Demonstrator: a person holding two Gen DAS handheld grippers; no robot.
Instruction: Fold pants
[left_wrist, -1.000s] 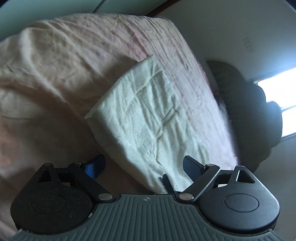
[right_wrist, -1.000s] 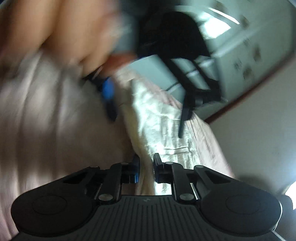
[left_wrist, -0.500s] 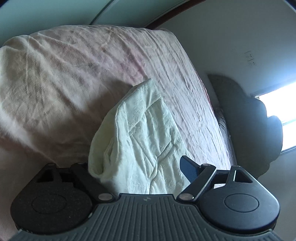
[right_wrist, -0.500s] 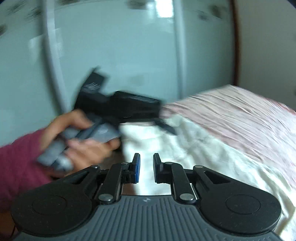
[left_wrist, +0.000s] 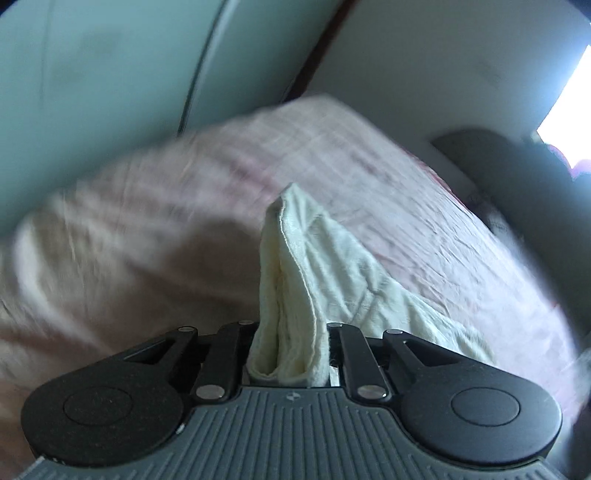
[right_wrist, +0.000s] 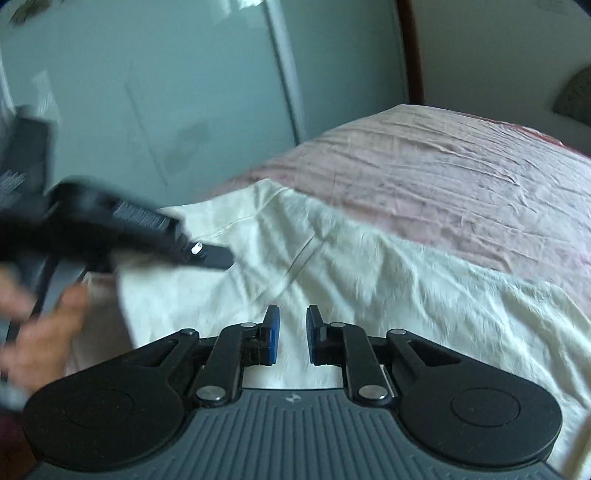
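Bedsheet (right_wrist: 461, 162) of pink cloth carries the cream pants (right_wrist: 369, 280), their length running away to the right, one bunched end clamped in the left gripper (left_wrist: 290, 354), while the right gripper (right_wrist: 291, 338), nearly closed on nothing, hovers just above the middle.

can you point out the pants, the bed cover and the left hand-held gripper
pants (left_wrist: 332, 266): left wrist view, on the raised cream fabric above the jaws.
bed cover (right_wrist: 461, 166): right wrist view, on the wrinkled pink surface.
left hand-held gripper (left_wrist: 290, 354): left wrist view, midway between the fingertips, clamped on the pants.
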